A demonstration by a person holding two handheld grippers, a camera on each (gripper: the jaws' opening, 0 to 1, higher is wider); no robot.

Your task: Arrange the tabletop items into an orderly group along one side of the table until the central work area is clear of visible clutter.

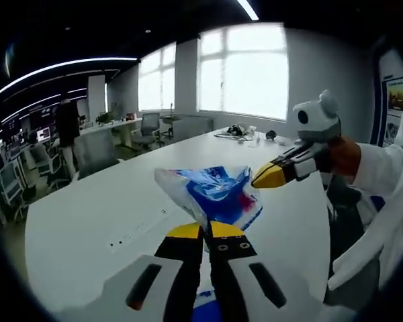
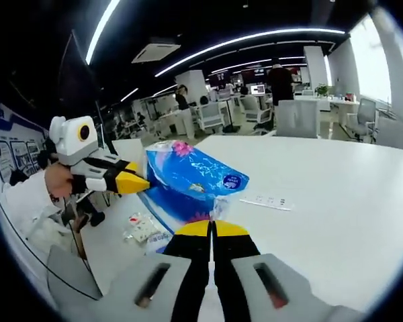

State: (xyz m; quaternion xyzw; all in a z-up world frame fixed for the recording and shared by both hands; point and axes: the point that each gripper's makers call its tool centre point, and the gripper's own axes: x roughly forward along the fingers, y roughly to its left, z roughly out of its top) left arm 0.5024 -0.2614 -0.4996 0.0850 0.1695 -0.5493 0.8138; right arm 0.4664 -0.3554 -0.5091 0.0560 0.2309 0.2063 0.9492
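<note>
Tissue pack (image 1: 218, 194), blue-and-white plastic wrap with a pink flower print, held up off the white table (image 1: 87, 221) between the two grippers. In the left gripper view it hangs just past that view's own jaws, wrapper crumpled and slightly translucent against the window light. In the right gripper view the same pack (image 2: 191, 181) shows its broad blue face with a round label near one corner.

Left gripper (image 1: 206, 231): yellow-tipped jaws pressed together on the near edge of the wrapper, a fold of plastic pinched between them. Seen from the right gripper view, this gripper (image 2: 136, 182) comes in from the left, its yellow tips meeting the side of the pack, a hand (image 2: 56, 182) behind it with a white sleeve.

Right gripper (image 2: 212, 229): jaws drawn together, nipping the lower edge of the wrapper. From the left gripper view it (image 1: 267, 176) enters from the right, yellow tips touching the pack's upper corner.

On the table below the pack, right gripper view: a small packet (image 2: 142, 228) lying flat near the table edge, print too small to read. A flush power socket strip (image 2: 270, 200) is set in the tabletop, beyond the pack.

Farther off: office chairs (image 1: 94, 151), bright windows (image 1: 245, 70), a standing person (image 1: 67, 124) near desks.
</note>
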